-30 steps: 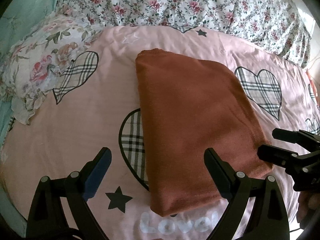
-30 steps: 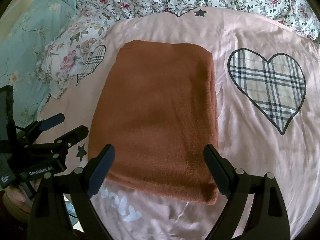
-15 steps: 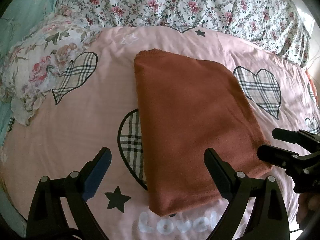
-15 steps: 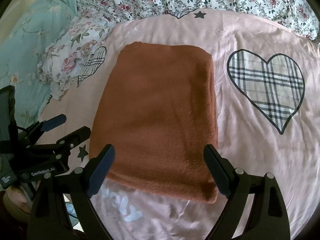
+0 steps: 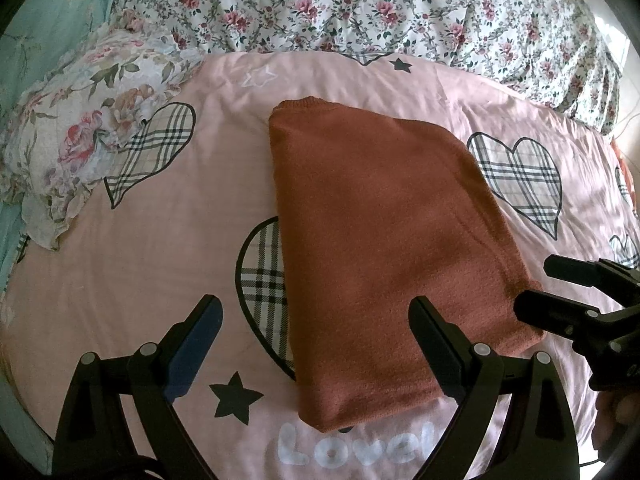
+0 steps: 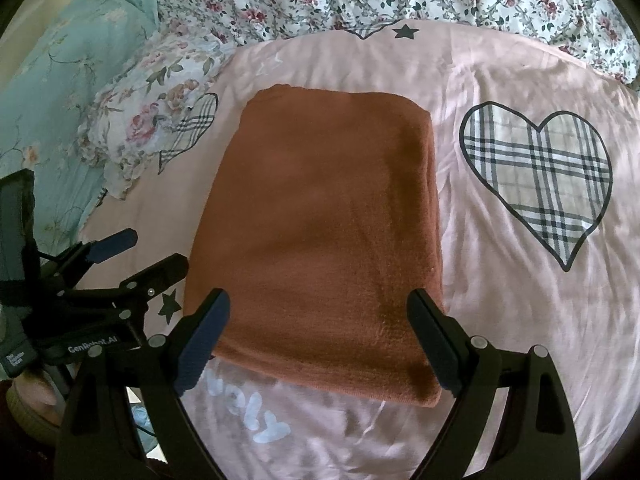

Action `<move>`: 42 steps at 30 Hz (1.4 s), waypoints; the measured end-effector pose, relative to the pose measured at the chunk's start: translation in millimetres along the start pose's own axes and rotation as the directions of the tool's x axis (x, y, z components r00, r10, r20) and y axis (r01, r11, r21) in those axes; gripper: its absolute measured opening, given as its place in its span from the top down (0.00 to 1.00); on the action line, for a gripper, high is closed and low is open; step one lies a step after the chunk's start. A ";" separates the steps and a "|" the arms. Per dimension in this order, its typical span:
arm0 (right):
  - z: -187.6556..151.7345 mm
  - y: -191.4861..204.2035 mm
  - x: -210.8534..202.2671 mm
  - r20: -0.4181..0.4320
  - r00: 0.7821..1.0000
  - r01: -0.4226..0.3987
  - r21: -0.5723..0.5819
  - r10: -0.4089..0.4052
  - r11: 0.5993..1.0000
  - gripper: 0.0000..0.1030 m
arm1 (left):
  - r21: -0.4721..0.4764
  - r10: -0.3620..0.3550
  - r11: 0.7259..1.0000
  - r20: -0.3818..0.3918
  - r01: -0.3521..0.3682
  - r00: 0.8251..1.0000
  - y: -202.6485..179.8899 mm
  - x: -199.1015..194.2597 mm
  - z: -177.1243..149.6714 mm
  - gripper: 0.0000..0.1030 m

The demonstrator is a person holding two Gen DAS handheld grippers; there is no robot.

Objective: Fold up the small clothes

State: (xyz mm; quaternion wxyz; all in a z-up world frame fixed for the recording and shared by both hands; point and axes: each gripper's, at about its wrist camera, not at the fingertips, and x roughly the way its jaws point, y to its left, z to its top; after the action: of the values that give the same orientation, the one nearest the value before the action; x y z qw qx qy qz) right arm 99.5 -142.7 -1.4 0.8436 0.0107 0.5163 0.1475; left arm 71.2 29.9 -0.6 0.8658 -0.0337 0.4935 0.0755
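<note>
A rust-brown garment (image 5: 384, 248) lies folded into a neat rectangle on the pink bedsheet (image 5: 132, 280); it also shows in the right wrist view (image 6: 324, 232). My left gripper (image 5: 316, 340) is open and empty, just above the sheet at the garment's near left corner. My right gripper (image 6: 320, 332) is open and empty, hovering over the garment's near edge. Each gripper shows in the other's view: the right one (image 5: 560, 292) at the garment's near right corner, the left one (image 6: 132, 256) beside its left edge.
A floral pillow (image 5: 88, 128) lies at the left, a floral quilt (image 5: 360, 8) across the back, a teal blanket (image 6: 52, 92) at far left. The pink sheet has plaid hearts (image 6: 548, 176), black stars and white lettering (image 5: 352, 448) near the front edge.
Both grippers stay open and almost still; the views drift very slightly. The folded garment has not moved.
</note>
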 end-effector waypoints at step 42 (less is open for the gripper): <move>5.8 -5.6 -3.0 0.013 1.000 0.016 -0.008 -0.016 1.000 0.12 | 0.013 -0.016 1.000 -0.014 0.017 1.000 -6.6 3.3 5.1 0.08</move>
State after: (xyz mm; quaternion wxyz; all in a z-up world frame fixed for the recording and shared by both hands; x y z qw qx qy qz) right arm 104.6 -148.0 2.9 0.8481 0.0040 0.5102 0.1428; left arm 78.3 24.4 -0.9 0.8632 -0.0327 0.4995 0.0650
